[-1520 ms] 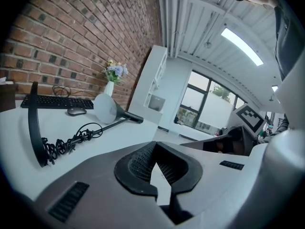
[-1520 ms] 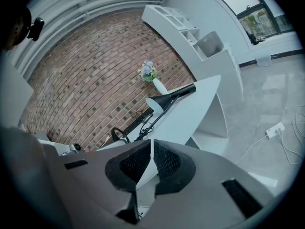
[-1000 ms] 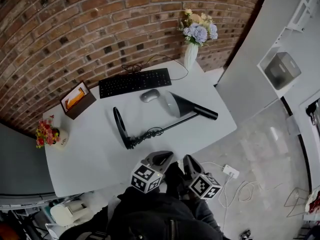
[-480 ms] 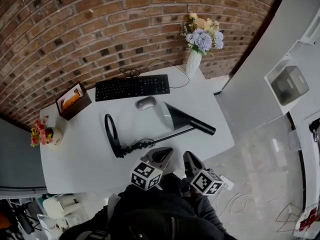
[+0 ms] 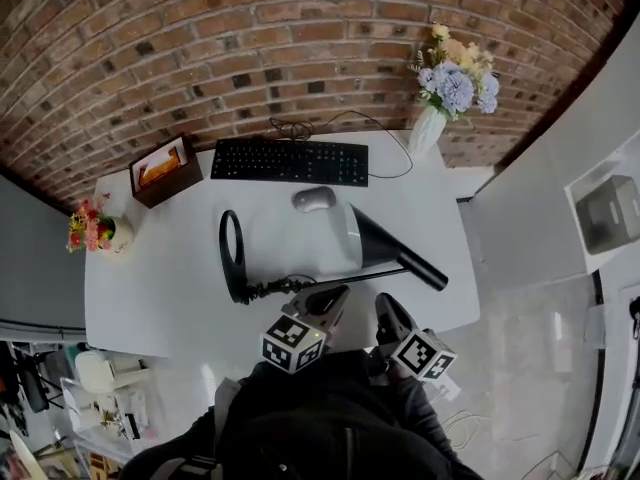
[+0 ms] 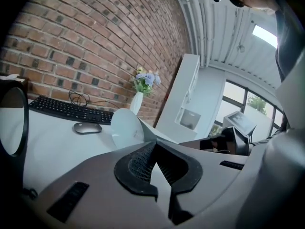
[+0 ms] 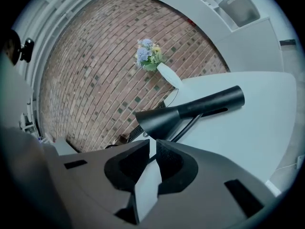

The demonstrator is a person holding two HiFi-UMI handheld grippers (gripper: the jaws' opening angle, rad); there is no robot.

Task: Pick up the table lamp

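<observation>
Lying sideways, black cone-shaded table lamp (image 5: 383,245)

Just ahead of the jaws, the table lamp (image 5: 385,249) was black, its shade white inside, on a white table (image 5: 150,288). Beyond it were a black keyboard (image 5: 290,160), a grey mouse (image 5: 314,199) and a white vase (image 5: 427,129) of blue and cream flowers, against a red-brown brick wall (image 5: 250,48). The left gripper (image 5: 333,295) and right gripper (image 5: 386,306) carried cubes patterned in black-and-white squares.
</observation>
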